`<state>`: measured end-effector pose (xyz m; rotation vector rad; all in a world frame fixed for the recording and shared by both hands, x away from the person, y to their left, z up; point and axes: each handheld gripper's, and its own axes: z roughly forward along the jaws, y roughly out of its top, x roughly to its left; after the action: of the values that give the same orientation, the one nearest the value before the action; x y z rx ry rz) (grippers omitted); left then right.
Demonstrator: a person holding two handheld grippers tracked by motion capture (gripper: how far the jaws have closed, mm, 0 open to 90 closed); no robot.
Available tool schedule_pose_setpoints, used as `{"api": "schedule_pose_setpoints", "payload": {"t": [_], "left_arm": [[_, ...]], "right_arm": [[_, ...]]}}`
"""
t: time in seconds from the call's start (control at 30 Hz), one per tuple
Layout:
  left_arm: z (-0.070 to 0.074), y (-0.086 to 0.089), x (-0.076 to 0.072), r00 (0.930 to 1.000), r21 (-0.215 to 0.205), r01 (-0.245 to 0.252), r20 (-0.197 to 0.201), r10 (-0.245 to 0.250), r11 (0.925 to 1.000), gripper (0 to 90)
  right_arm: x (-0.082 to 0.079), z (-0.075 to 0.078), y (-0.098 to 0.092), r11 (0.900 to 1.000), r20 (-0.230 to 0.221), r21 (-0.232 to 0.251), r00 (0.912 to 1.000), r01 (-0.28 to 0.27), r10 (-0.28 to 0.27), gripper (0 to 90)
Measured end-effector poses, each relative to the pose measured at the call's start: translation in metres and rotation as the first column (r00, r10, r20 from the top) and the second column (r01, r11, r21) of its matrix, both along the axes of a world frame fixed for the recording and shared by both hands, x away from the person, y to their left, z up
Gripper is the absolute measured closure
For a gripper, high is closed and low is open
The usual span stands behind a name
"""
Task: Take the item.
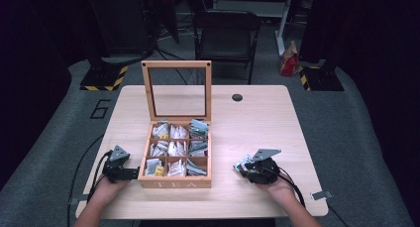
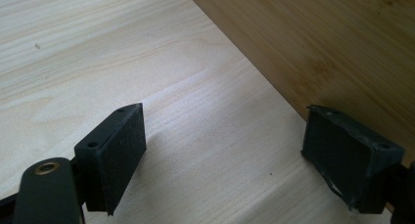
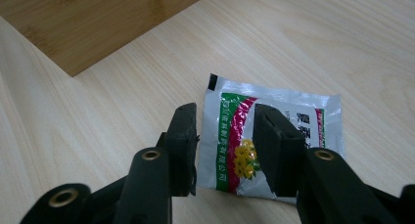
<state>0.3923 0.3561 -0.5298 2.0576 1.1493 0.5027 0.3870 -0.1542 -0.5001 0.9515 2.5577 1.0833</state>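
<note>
Dark room w/ a folding chair [image 1: 226, 31] behind; light wood table [image 1: 257, 123] carries everything. A wooden tea box [image 1: 176, 157] sits near the front edge, a bit left of centre, glass lid [image 1: 177, 90] propped upright so all nine compartments are reachable; they're packed w/ tea packets.

Right gripper [image 3: 222, 136] rests low on the table near the front right, to the right of the box. Jaws stand apart, nothing pinched: one tea packet [image 3: 274, 111] lies flat on the wood under and between them, pads clear of it. Prob. set down here to sort it out of the box, or it's about to be picked up; can't say which.

Left gripper [image 2: 220, 150] parks at the box's left side near the front left corner, jaws wide and empty, one pad just beside the box wall. Looks like it's there to steady the box if needed.
</note>
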Motion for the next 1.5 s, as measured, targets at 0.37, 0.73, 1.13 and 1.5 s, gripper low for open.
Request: {"api": "schedule_pose_setpoints", "payload": {"t": [0.37,0.73,1.13,1.5], "left_arm": [[0.000,0.000,0.000,1.0000,0.000,0.000,0.001,0.000,1.0000,15.8],[0.000,0.000,0.000,1.0000,0.000,-0.001,0.001,0.001,1.0000,15.8],[0.000,0.000,0.000,1.0000,0.000,0.000,0.000,0.000,1.0000,15.8],[0.000,0.000,0.000,1.0000,0.000,0.000,0.001,0.000,1.0000,15.8]], "right_arm": [[0.001,0.009,0.001,1.000,0.000,0.011,0.9996,0.028,-0.028,47.3],[0.002,0.028,-0.010,0.997,0.035,0.050,0.9971,0.066,-0.068,44.7],[0.002,0.036,-0.029,0.989,0.056,0.086,0.9903,0.122,-0.127,44.5],[0.003,0.030,-0.041,0.978,0.075,0.088,0.9775,0.190,-0.197,45.7]]}}
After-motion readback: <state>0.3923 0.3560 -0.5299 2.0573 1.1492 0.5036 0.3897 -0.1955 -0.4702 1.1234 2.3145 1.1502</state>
